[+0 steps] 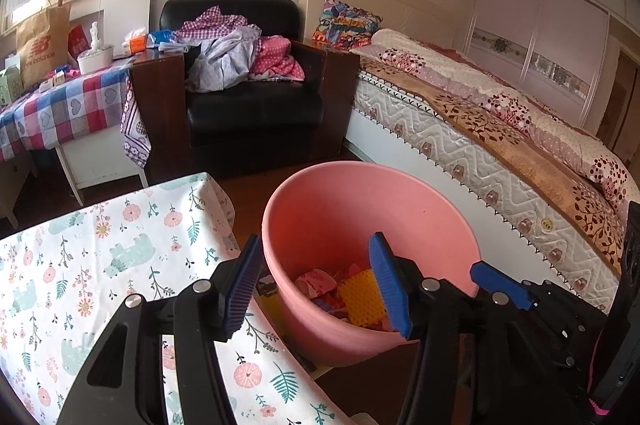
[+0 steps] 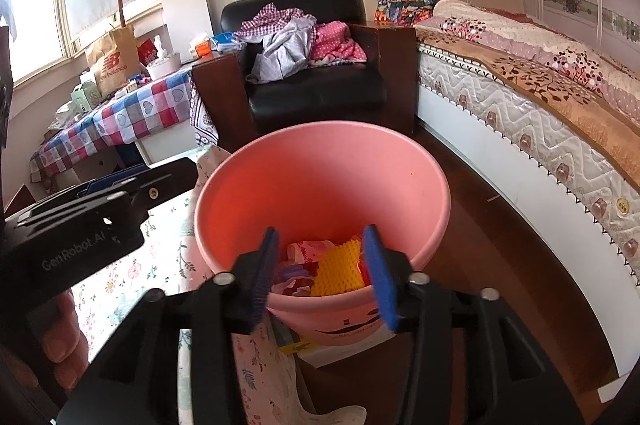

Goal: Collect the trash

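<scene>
A pink bin (image 1: 348,201) stands on the floor beside a table with a floral cloth (image 1: 100,265). Inside lie a yellow bumpy piece (image 1: 360,299) and pink-and-white wrappers (image 1: 316,283). My left gripper (image 1: 315,241) hangs open above the bin's near rim with nothing between its pads. The right gripper's blue finger (image 1: 500,283) shows at the lower right. In the right wrist view the same bin (image 2: 320,177) holds the yellow piece (image 2: 338,271). My right gripper (image 2: 321,231) is open over it and empty. The left gripper body (image 2: 92,217) and a hand (image 2: 60,337) show at the left.
A bed (image 1: 500,145) runs along the right, close to the bin. A black armchair (image 1: 256,105) piled with clothes stands behind. A checked-cloth table (image 1: 68,109) with a paper bag (image 1: 40,45) is at the left. Wooden floor (image 2: 500,265) shows between bin and bed.
</scene>
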Tool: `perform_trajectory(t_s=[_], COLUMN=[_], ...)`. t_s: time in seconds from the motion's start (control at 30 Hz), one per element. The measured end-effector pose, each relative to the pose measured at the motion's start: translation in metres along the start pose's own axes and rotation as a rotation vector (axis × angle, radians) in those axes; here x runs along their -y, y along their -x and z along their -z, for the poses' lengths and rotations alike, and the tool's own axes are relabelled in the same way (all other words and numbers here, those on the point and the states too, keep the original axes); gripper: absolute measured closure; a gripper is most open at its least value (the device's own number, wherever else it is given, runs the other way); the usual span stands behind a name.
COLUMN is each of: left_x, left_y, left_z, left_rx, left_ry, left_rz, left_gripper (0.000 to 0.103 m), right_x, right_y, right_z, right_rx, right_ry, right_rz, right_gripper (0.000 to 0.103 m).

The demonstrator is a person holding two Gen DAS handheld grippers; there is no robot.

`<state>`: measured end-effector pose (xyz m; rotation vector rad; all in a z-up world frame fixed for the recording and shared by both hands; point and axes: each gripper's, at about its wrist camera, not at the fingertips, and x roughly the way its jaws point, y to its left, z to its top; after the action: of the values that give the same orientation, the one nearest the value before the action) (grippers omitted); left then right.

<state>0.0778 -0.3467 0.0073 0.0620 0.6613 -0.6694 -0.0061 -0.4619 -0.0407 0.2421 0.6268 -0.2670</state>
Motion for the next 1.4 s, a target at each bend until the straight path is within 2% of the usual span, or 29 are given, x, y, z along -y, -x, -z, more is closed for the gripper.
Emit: perform_trajectory(t_s=[0.53, 0.8, 1.03, 1.4], left_x=[0.007, 0.011, 0.01, 0.003], left_y=[0.028, 0.035, 0.043, 0.067], left_z=[0.0, 0.003, 0.007, 0.009], left_rx=[0.037, 0.027, 0.021, 0.071], left_ry=[-0.035, -0.035, -0.015, 0.001], left_rz=[0.017, 0.027, 0.022, 0.011], left_gripper=[0.043, 0.035, 0.035, 0.035], right_x=[-0.014, -0.018, -0.023, -0.033], right_y=[0.022, 0.029, 0.036, 0.047], right_z=[-0.002, 0.0, 0.001, 0.001], right_rx=[0.026, 0.032, 0.043, 0.063], right_ry=[0.026, 0.036, 0.043, 0.051], right_rz=[-0.024, -0.026, -0.03, -0.037], right_gripper=[0.056, 0.056, 0.056, 0.056])
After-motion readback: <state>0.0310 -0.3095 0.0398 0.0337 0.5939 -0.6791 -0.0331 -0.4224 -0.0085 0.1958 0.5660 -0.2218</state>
